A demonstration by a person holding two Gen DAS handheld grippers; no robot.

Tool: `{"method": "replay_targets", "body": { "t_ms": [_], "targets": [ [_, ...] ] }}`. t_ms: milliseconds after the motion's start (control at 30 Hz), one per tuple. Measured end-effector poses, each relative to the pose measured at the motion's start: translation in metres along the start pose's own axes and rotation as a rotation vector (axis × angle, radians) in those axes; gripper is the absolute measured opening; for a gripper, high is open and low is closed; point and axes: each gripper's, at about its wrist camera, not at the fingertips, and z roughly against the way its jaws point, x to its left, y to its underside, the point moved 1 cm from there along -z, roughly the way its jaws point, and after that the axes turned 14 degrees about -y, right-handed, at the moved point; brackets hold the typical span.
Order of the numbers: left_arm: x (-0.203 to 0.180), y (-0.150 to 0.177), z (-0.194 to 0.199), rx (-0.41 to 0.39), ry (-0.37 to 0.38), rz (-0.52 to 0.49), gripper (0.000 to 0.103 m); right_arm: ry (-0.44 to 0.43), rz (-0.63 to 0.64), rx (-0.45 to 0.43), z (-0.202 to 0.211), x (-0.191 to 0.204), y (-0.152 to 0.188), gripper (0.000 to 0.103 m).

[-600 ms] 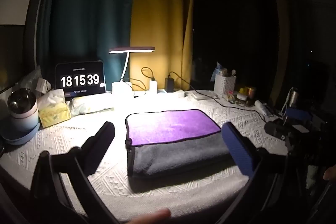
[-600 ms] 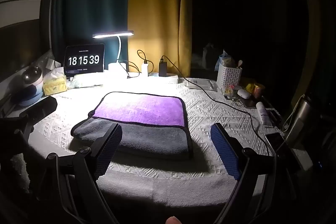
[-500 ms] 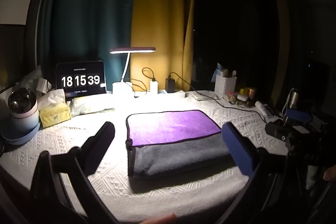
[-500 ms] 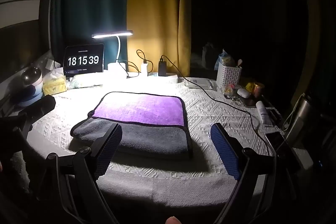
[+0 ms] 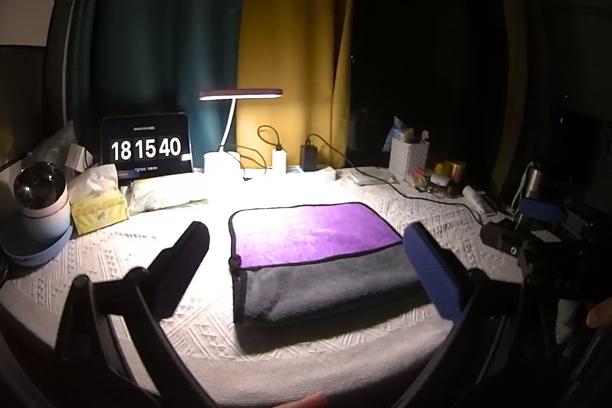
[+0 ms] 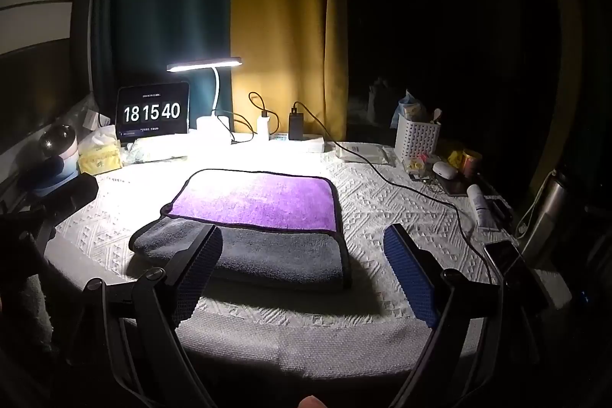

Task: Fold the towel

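A folded towel (image 5: pixel 317 255), purple on top and grey below with a dark border, lies flat on the white patterned table cover (image 5: pixel 126 255). It also shows in the right wrist view (image 6: pixel 260 220). My left gripper (image 5: pixel 306 255) is open and empty, held above the table's near edge with its fingers either side of the towel in view. My right gripper (image 6: pixel 302 251) is open and empty, also back from the towel. The right gripper appears at the right in the left wrist view (image 5: pixel 535 236).
A lit desk lamp (image 5: pixel 237 125), a clock tablet (image 5: pixel 147 148), a tissue box (image 5: pixel 99 209) and a round device (image 5: pixel 38 205) stand at the back left. A white basket (image 6: pixel 417 136), cables (image 6: pixel 420 194), a tube and a phone (image 6: pixel 508 259) lie right.
Both grippers have stayed almost still. The clock has ticked from 18 15 39 to 18 15 40. The towel has not moved.
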Motion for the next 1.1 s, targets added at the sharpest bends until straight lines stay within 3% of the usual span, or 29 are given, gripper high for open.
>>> {"method": "replay_targets", "body": {
  "t_ms": [1100],
  "targets": [
    [-0.0025,0.0045,-0.0010,0.008,0.011,-0.006,0.102,0.001,-0.003,0.006,-0.0013,0.0017,-0.0022,0.089]
  ]
}}
